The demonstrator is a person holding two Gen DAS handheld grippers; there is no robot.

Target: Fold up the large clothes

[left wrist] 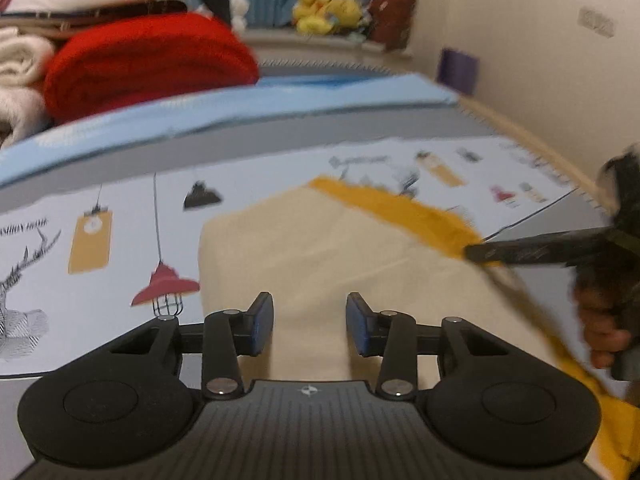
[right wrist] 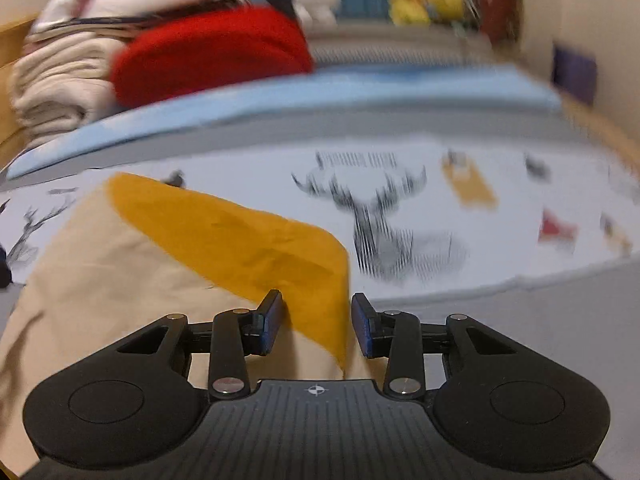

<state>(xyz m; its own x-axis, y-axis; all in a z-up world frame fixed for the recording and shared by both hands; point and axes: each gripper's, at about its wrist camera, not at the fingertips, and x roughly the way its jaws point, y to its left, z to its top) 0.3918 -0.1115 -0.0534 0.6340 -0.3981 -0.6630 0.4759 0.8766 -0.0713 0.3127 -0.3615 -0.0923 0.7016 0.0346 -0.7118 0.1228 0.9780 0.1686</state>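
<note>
A large cream garment (left wrist: 320, 248) with a mustard-yellow part (left wrist: 400, 204) lies spread on a bed sheet printed with deer and lamps (left wrist: 100, 220). My left gripper (left wrist: 310, 320) hovers over the cream cloth, jaws apart, with nothing pressed between the blue pads. At the right edge a hand (left wrist: 600, 320) holds the other gripper, whose dark finger (left wrist: 520, 246) reaches the mustard edge. In the right wrist view, my right gripper (right wrist: 316, 324) is open, and the mustard flap (right wrist: 240, 240) lies in the gap without touching the pads. Cream cloth (right wrist: 100, 280) extends to its left.
A rolled red blanket (left wrist: 148, 60) and folded cream cloths (left wrist: 20, 60) are stacked at the back left, behind a light blue cover (left wrist: 240, 108). Yellow plush toys (left wrist: 324, 10) sit at the far back. A wall (left wrist: 520, 20) runs along the right.
</note>
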